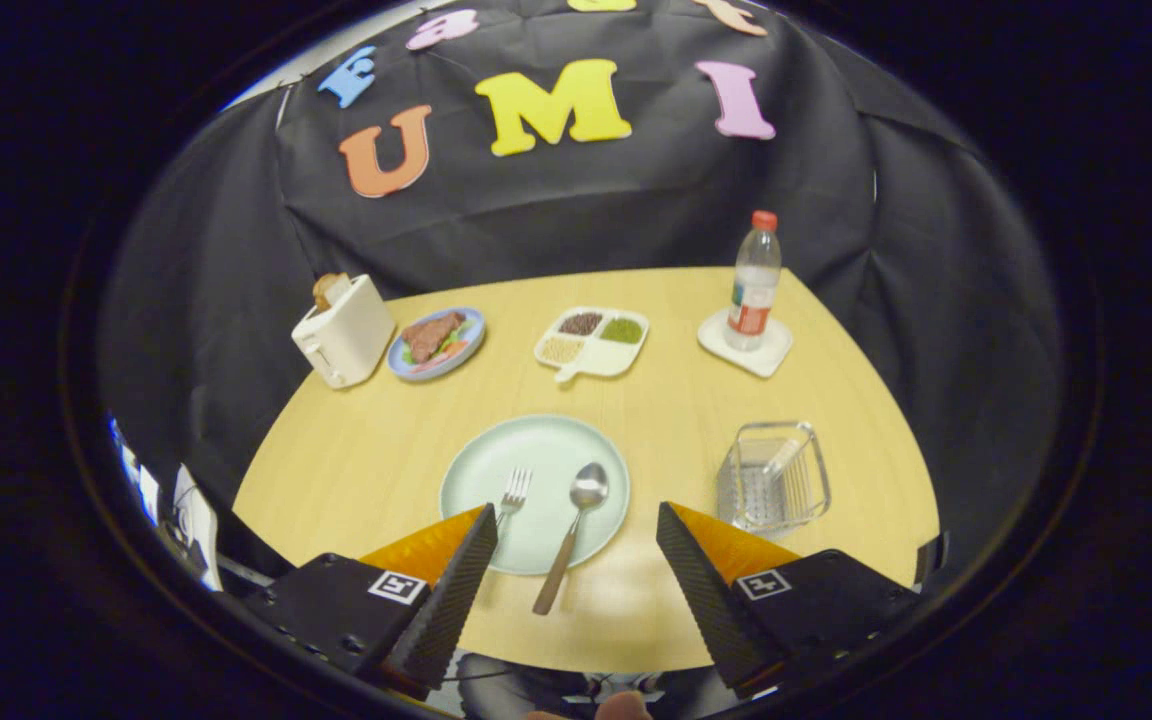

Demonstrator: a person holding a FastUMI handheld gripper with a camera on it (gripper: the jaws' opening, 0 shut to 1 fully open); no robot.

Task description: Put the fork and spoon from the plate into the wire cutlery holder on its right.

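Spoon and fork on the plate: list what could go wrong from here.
1. The spoon and fork lie flat and close together on the plate; the open gripper might nudge one while closing on the other.
2. The spoon's handle overhangs the plate rim, so a push could tip it onto the table.
3. The wire cutlery holder looks light; a clumsy insertion may shove it.

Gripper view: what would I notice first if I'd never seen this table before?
Probably the pale green plate just ahead of the open claw, with a fork and a spoon lying side by side on it, the spoon's handle poking over the near rim. To the plate's right stands the wire cutlery holder. Farther back sit a toaster with bread and a bottle with a red cap.
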